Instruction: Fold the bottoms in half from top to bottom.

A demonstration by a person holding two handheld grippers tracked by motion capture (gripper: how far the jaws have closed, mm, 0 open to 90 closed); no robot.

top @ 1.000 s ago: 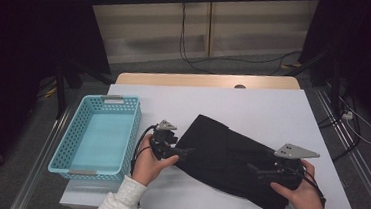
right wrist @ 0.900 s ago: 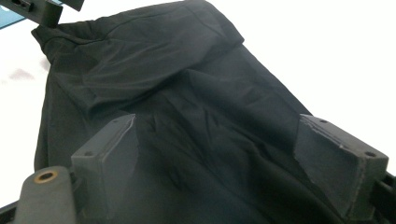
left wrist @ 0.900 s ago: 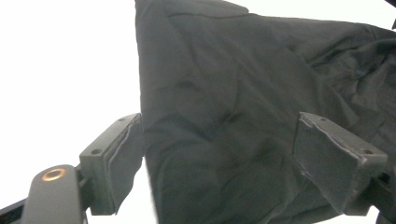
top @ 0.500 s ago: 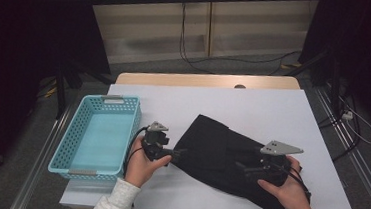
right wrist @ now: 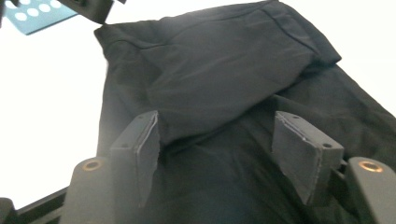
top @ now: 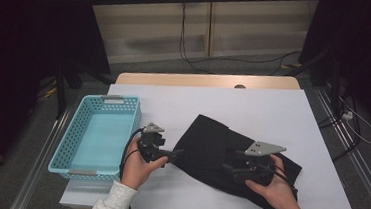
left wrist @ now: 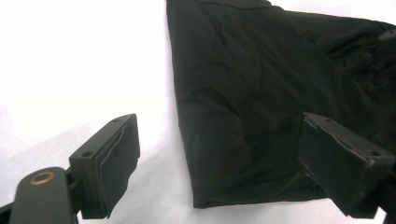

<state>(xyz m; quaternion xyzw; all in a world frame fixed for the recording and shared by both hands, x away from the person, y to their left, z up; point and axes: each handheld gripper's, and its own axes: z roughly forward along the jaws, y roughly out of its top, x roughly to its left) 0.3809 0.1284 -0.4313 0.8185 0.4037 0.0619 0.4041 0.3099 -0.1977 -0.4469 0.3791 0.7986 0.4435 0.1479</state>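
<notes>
Empty basket at left, ready for cloth. Left gripper, fingers wide, at cloth corner on counter. Right gripper over folded cloth, fingers just closing, nothing pinched yet.

You are working in what looks like a lab or recording studio set up for data capture, not a home. Your white-topped rectangular table stands alone on grey carpet floor, with black curtains hanging at both sides. Behind it, loose black cables trail down plain beige wall panels, and metal floor rails run alongside the table.
</notes>
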